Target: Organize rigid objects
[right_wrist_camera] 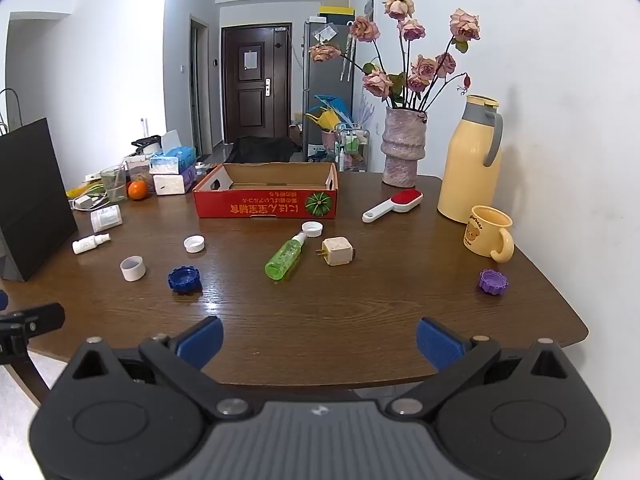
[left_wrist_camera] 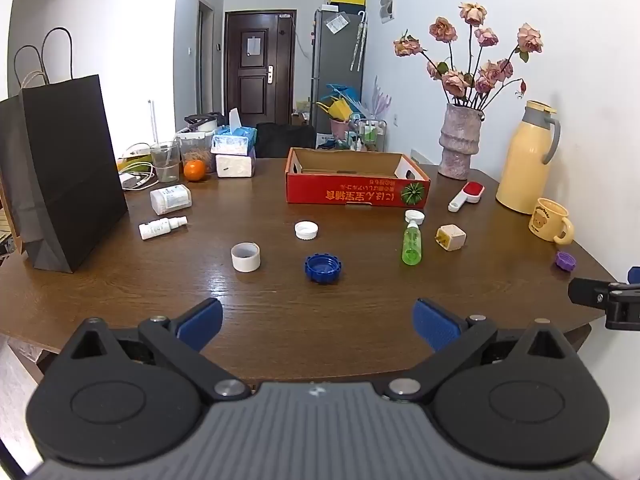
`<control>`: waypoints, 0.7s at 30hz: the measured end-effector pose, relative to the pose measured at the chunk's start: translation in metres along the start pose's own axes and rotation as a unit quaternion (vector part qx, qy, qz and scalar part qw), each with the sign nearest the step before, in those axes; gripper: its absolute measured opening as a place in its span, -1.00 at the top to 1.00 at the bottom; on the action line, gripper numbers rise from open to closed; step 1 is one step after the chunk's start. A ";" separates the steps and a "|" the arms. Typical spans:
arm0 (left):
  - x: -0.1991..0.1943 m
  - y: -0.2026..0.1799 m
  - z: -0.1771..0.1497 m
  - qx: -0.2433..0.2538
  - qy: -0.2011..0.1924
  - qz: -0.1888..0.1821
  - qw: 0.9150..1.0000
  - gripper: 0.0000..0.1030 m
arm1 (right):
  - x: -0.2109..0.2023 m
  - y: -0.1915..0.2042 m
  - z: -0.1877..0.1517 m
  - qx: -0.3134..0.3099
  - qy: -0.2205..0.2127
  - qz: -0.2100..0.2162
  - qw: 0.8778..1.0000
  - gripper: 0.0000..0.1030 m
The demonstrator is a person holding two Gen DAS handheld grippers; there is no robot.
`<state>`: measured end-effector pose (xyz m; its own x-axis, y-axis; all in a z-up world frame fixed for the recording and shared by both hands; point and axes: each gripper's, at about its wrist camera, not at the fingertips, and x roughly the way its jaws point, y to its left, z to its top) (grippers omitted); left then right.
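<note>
Loose items lie on a brown table: a blue cap [left_wrist_camera: 322, 268] [right_wrist_camera: 183, 279], a white ring cap [left_wrist_camera: 245, 256] [right_wrist_camera: 132, 268], a white lid [left_wrist_camera: 306, 230] [right_wrist_camera: 194, 244], a green bottle [left_wrist_camera: 411, 243] [right_wrist_camera: 285, 259], a cream plug adapter [left_wrist_camera: 451, 237] [right_wrist_camera: 338, 251], a purple cap [left_wrist_camera: 565, 260] [right_wrist_camera: 493, 281], a red-and-white brush [left_wrist_camera: 466, 196] [right_wrist_camera: 393, 205]. An open red cardboard box [left_wrist_camera: 356, 193] [right_wrist_camera: 264, 204] stands behind them. My left gripper [left_wrist_camera: 318, 322] hangs open over the near edge, holding nothing. My right gripper [right_wrist_camera: 320, 342] is open too, likewise holding nothing.
A black paper bag [left_wrist_camera: 68, 176] stands at the left. White bottles [left_wrist_camera: 170, 199], a glass, an orange [left_wrist_camera: 195, 170] and tissue boxes crowd the back left. A vase of roses [left_wrist_camera: 458, 144], a yellow thermos [left_wrist_camera: 528, 156] and a yellow mug [right_wrist_camera: 489, 232] line the right wall side.
</note>
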<state>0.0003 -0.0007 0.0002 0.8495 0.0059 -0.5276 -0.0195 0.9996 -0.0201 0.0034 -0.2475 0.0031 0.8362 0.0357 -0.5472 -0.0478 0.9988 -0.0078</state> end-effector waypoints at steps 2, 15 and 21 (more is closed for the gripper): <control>0.001 -0.001 0.001 0.001 -0.001 0.000 1.000 -1.00 | 0.000 0.000 0.000 -0.003 -0.001 -0.003 1.000 -1.00; -0.009 -0.004 0.000 -0.003 -0.010 -0.003 1.000 -1.00 | 0.000 -0.001 0.000 -0.003 0.001 -0.003 1.000 -1.00; 0.001 0.000 -0.002 -0.003 -0.007 -0.003 1.000 -1.00 | 0.002 -0.001 -0.001 -0.003 0.001 -0.003 1.000 -1.00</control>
<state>0.0001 -0.0004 -0.0017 0.8569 0.0002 -0.5155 -0.0173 0.9994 -0.0285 0.0044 -0.2488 0.0017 0.8352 0.0294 -0.5492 -0.0461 0.9988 -0.0165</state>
